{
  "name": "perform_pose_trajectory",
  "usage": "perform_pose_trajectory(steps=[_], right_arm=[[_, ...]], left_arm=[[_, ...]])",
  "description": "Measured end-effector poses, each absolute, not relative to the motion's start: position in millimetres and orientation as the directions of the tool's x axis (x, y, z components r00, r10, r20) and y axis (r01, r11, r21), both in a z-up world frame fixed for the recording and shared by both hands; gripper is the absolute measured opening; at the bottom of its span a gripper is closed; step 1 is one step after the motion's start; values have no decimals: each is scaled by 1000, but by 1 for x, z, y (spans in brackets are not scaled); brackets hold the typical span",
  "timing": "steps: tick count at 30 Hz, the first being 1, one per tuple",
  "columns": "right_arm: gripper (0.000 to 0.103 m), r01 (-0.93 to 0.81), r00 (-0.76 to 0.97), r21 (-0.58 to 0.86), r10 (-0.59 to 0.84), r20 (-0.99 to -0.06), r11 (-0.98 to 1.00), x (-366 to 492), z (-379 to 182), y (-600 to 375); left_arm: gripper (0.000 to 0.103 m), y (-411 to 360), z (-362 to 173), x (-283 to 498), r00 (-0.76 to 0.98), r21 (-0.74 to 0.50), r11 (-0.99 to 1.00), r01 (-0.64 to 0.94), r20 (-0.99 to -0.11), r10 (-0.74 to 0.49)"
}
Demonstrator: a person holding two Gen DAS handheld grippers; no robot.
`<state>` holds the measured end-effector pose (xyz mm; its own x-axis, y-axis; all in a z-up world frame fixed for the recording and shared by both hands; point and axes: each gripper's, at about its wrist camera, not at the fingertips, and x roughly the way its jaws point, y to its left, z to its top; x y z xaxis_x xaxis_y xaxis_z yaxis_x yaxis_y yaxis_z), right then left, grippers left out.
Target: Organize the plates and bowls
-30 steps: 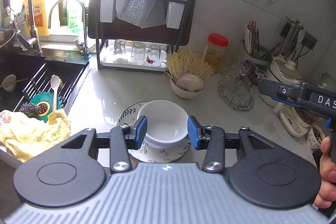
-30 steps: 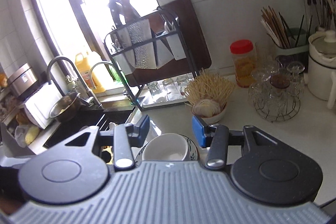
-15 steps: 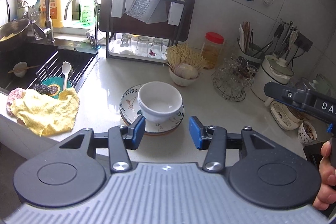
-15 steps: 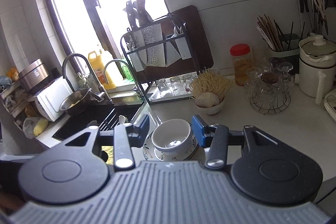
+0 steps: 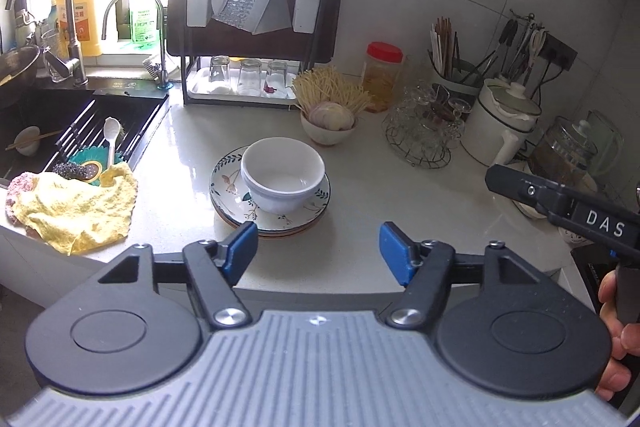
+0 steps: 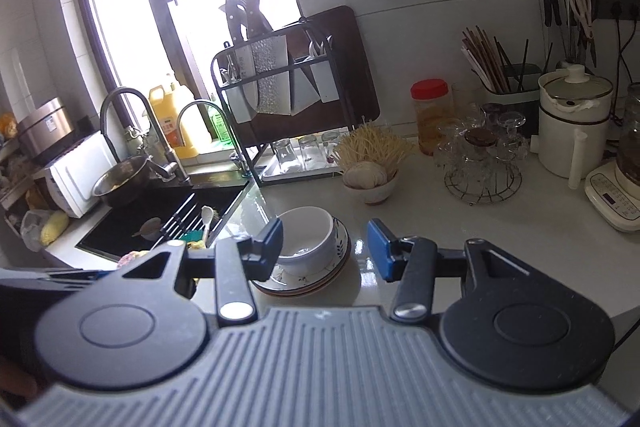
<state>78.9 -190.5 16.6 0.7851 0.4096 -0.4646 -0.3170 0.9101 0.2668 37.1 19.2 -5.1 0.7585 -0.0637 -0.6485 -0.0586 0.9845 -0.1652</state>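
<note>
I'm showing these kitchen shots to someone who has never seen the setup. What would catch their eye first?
Probably the white bowl sitting on a stack of leaf-patterned plates in the middle of the pale counter. Just in front of it, the left gripper is opening its blue-padded jaws with nothing between them. After that, the yellow cloth draped at the sink's edge on the left.

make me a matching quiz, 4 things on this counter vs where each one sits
Things:
1. white bowl
2. yellow cloth
3. white spoon
4. drinking glasses

Places:
A. on the rack over the sink
B. on the tray under the knife rack
C. on the stacked plates
D. on the counter edge by the sink

Pairs: 1-C, 2-D, 3-A, 4-B
</note>
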Motion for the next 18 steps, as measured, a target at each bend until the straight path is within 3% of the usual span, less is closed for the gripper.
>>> perform_pose_trajectory(steps=[5,10,15,18], right_arm=[[51,-301,793,241,382,-475,923,74,13,-194],[80,-287,808,231,364,-464,930,71,13,-198],[94,-312,815,244,391,-427,918,69,15,-199],[94,-308,813,231,381,-440,923,71,15,-196]], left_arm=[[88,22,-5,31,765,-163,984,-75,-642,-48],[96,23,-5,27,764,-136,986,-95,-645,-16],[98,25,-4,22,764,-129,986,-107,-646,-2],[98,27,-4,20,765,-129,985,-115,-644,5]])
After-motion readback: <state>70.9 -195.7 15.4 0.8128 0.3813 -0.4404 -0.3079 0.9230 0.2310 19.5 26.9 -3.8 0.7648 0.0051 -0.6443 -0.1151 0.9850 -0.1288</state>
